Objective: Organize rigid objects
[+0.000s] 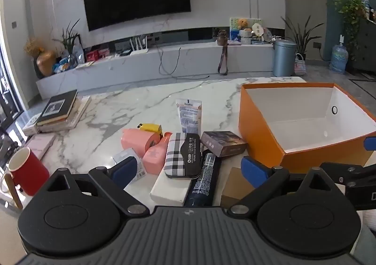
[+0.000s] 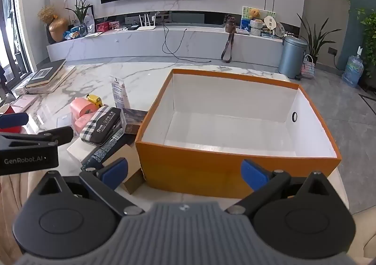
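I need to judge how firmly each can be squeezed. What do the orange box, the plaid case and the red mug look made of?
Orange box: likely cardboard, matte orange outside, white inside; thin folded walls. Plaid case: seemingly fabric or faux leather, checked weave with a dark smooth panel; probably stiff. Red mug: probably ceramic, red outside, pale inside; thick rim.

Brown box [image 1: 236, 185] (half behind the left gripper [image 1: 189, 171]) stays unreadable.
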`<state>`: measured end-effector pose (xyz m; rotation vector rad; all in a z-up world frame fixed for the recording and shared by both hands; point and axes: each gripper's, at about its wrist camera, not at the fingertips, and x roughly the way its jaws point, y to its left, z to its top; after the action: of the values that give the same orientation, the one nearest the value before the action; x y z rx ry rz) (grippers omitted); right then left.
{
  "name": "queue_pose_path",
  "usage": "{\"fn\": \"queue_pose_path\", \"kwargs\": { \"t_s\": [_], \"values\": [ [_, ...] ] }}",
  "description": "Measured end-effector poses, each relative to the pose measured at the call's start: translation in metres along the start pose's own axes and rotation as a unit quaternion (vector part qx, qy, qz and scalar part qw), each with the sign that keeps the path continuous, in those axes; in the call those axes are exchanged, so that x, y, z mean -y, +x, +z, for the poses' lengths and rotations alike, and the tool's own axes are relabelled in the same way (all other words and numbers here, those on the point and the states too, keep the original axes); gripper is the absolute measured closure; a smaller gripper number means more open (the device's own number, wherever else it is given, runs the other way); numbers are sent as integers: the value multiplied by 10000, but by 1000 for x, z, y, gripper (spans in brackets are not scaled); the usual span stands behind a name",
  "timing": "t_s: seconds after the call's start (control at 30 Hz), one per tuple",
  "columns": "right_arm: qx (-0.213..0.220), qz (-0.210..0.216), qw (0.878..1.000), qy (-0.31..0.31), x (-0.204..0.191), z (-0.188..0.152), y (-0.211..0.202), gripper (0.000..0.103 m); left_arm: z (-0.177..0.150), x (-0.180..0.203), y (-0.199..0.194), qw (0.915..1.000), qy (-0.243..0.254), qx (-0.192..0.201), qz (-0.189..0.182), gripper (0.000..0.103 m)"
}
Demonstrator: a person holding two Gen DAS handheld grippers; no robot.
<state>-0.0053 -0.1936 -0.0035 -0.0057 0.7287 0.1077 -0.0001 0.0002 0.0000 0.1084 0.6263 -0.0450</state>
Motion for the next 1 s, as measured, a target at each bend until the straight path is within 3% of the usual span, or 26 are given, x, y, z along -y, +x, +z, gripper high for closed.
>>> {"fn": "queue_pose_path", "kwargs": {
  "t_s": [0.13,0.17,0.23,0.33,1.0],
  "values": [
    [-14,37,10000,23,1,1,0,2,2,-3,4,9999,59,-47,-110,0],
    [-17,45,10000,20,1,1,0,2,0,1,0,9997,219,64,5,1],
    [-4,44,10000,1,1,1,-1,2,-4,8,-2,9995,295,94,40,8],
    [-21,40,10000,-7,-1,-1,2,2,-1,4,3,9998,195,-64,-53,8],
    [-122,158,9998,-59,-3,-1,5,2,-5,5,1,9995,292,-11,-154,7]
  ]
}}
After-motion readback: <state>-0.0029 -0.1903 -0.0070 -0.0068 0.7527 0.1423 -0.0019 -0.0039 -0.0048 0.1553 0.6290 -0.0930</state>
